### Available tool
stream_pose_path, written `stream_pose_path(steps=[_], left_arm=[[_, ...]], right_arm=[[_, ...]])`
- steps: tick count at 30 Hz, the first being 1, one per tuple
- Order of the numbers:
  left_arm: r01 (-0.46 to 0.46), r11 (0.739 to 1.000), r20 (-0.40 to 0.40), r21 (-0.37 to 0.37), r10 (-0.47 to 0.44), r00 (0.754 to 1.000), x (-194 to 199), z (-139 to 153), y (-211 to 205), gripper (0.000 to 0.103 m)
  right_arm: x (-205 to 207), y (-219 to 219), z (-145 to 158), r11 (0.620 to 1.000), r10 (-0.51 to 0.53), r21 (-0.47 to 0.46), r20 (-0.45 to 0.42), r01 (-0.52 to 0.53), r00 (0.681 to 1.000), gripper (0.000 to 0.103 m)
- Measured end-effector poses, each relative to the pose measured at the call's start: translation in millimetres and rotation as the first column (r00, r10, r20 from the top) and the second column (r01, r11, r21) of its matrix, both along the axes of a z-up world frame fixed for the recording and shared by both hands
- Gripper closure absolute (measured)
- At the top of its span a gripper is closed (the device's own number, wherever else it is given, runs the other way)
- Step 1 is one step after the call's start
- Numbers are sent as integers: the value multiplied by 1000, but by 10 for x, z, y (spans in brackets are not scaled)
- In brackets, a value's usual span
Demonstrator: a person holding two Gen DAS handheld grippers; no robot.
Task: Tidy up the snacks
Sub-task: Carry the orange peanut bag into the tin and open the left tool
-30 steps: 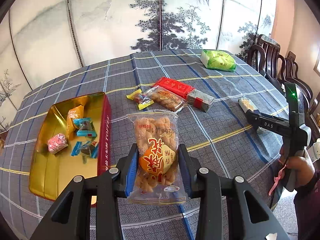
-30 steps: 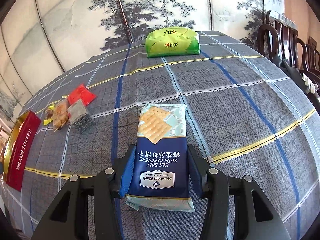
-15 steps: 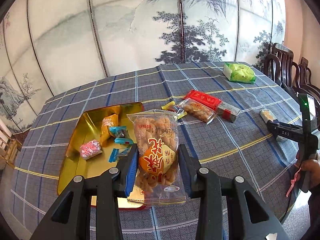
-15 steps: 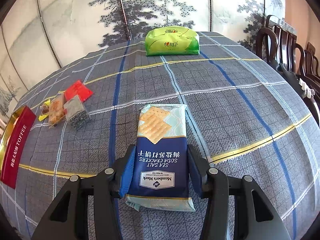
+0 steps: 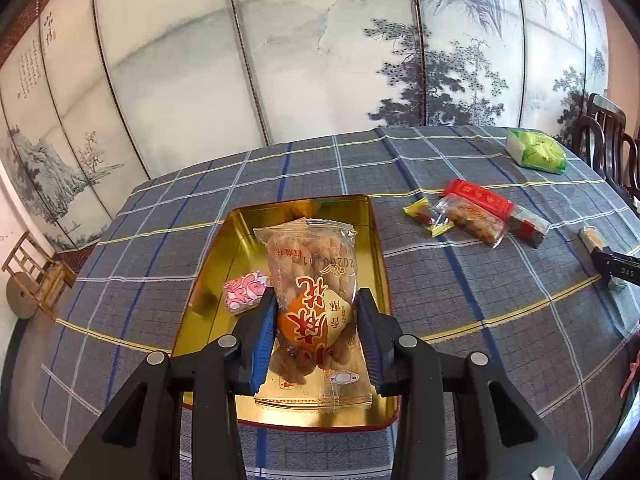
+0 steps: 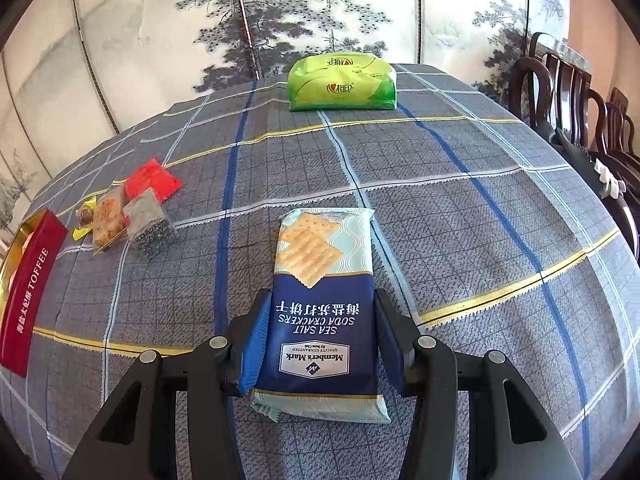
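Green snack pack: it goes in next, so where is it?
The green snack pack lies at the table's far edge in the right wrist view, straight beyond the soda crackers, by the painted screen.

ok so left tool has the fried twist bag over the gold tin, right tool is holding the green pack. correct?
Not quite. The right tool holds the blue soda cracker pack, as the right wrist view shows; the green pack lies untouched at the table's far edge. The left tool does hold the fried twist bag over the gold tin.

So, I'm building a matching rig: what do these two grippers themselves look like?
Both alike: the left gripper and right gripper have matte black angular plastic arms with triangular cutouts, silver round pivot screws and ribbed blue finger pads. No cables or sleeves show.
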State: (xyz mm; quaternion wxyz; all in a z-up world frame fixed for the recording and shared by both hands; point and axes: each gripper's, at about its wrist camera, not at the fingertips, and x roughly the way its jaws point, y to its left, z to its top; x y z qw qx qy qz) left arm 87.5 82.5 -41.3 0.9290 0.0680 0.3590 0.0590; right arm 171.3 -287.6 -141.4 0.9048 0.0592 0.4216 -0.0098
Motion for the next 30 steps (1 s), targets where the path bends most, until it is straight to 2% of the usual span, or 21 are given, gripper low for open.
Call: stream_pose_path(steps=[13,30], left_arm=[[-102,993,-7,52,103,995,92,-244,400,68],[-136,984,-12,113,139,990,160,-465,532,68]], right_arm=[[21,61,-2,1000,-3,-7,-2,3,1000,53],[38,132,-11,1000,-8,-19,-5,8,1000,53]])
